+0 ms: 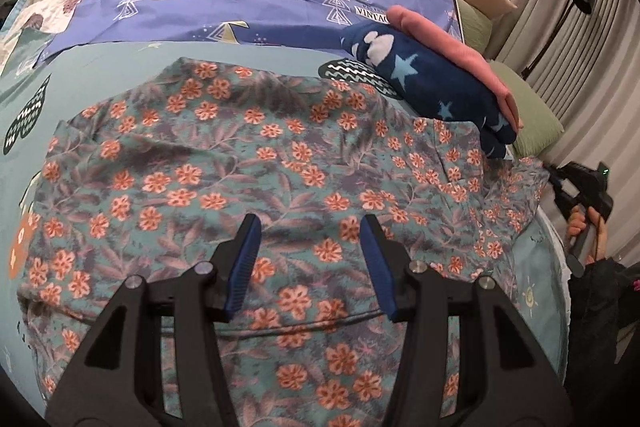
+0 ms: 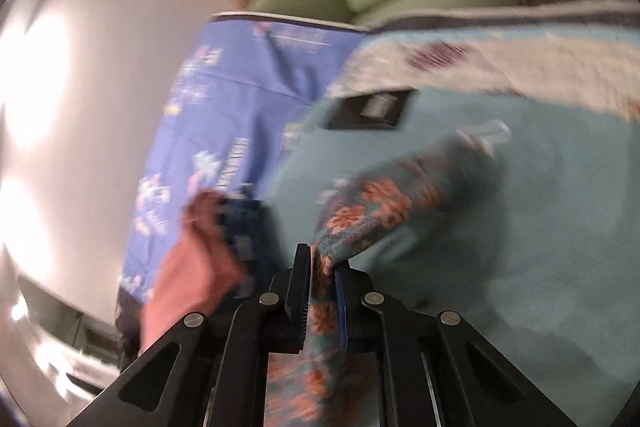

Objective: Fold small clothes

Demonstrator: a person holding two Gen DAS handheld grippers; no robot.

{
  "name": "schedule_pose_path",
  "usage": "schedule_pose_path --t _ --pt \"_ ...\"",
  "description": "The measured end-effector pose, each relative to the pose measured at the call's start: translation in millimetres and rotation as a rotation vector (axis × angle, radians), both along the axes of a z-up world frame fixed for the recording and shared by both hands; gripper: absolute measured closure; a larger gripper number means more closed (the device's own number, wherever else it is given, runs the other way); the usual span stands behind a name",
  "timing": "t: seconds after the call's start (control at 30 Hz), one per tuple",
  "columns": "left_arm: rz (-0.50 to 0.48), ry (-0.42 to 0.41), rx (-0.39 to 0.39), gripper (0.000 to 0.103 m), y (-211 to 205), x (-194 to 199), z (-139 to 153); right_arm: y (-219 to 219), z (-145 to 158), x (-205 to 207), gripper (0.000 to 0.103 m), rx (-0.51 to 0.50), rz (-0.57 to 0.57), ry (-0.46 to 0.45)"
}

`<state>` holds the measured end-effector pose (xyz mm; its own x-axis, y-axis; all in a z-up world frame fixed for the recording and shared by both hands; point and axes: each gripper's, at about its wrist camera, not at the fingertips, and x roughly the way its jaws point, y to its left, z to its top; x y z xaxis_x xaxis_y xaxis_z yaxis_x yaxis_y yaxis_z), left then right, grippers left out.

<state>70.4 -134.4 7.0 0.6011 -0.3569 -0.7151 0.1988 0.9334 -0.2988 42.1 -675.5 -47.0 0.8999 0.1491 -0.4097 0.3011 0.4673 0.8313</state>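
Left wrist view: teal bedsheet (image 1: 120,67) carries the floral garment (image 1: 240,155) spread flat, navy star garment (image 1: 432,83) just beyond its far edge. Left gripper (image 1: 312,259) hovers released above the floral garment; right gripper (image 2: 322,267) is clenched on its edge.

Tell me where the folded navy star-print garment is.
In the left wrist view, the navy star-print garment lies upper right on the bed, against a folded pink garment, at the floral garment's far right edge.
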Motion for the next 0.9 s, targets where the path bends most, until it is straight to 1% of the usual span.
schedule_pose_path --t 0.1,0.17,0.23,0.33,0.37,0.43,0.5,0.53,0.57,0.6,0.63,0.7,0.8,0.83,0.9 --pt "0.006 -0.009 -0.013 0.050 5.5 -4.3 2.7 37.1 52.7 -5.2 0.093 -0.144 0.079 -0.087" --pt "0.014 -0.014 -0.019 0.050 9.3 -6.5 4.1 78.1 90.5 -9.8 0.093 -0.248 0.165 -0.170" --pt "0.026 -0.016 -0.026 0.050 15.2 -9.4 5.4 125.6 119.2 -16.7 0.093 -0.352 0.255 -0.243" --pt "0.043 -0.021 -0.033 0.050 25.7 -14.5 7.2 200.5 141.4 -26.1 0.093 -0.493 0.403 -0.319" --pt "0.049 -0.022 -0.034 0.050 29.5 -16.1 7.7 225.7 143.9 -29.4 0.091 -0.540 0.456 -0.339" --pt "0.066 -0.024 -0.032 0.048 37.9 -19.1 7.6 296.5 138.9 -36.0 0.091 -0.688 0.619 -0.347" --pt "0.097 -0.020 -0.042 0.044 50.5 -21.9 5.6 356.2 118.0 -41.7 0.082 -0.818 0.784 -0.316" --pt "0.112 -0.016 -0.051 0.043 55.9 -23.2 3.9 377.0 105.5 -43.3 0.076 -0.860 0.855 -0.291" --pt "0.127 -0.009 -0.061 0.043 62.2 -24.5 1.7 399.9 89.1 -46.8 0.074 -0.895 0.944 -0.257" --pt "0.140 -0.001 -0.069 0.043 68.3 -26.3 -0.9 414.9 74.1 -50.5 0.074 -0.902 1.017 -0.228" --pt "0.151 0.006 -0.073 0.043 73.2 -27.9 -3.3 425.0 60.6 -54.6 0.074 -0.889 1.075 -0.202" --pt "0.158 0.018 -0.071 0.043 81.2 -32.0 -8.1 422.5 45.3 -58.3 0.074 -0.845 1.103 -0.164" --pt "0.142 0.022 -0.085 0.041 86.1 -37.7 -11.1 392.7 39.8 -60.4 0.072 -0.708 1.068 -0.131" --pt "0.130 0.024 -0.100 0.040 85.8 -39.1 -11.5 377.1 41.5 -60.3 0.068 -0.674 1.028 -0.115" --pt "0.096 0.027 -0.128 0.037 81.5 -40.7 -11.6 360.3 47.6 -62.8 0.064 -0.659 0.972 -0.109"
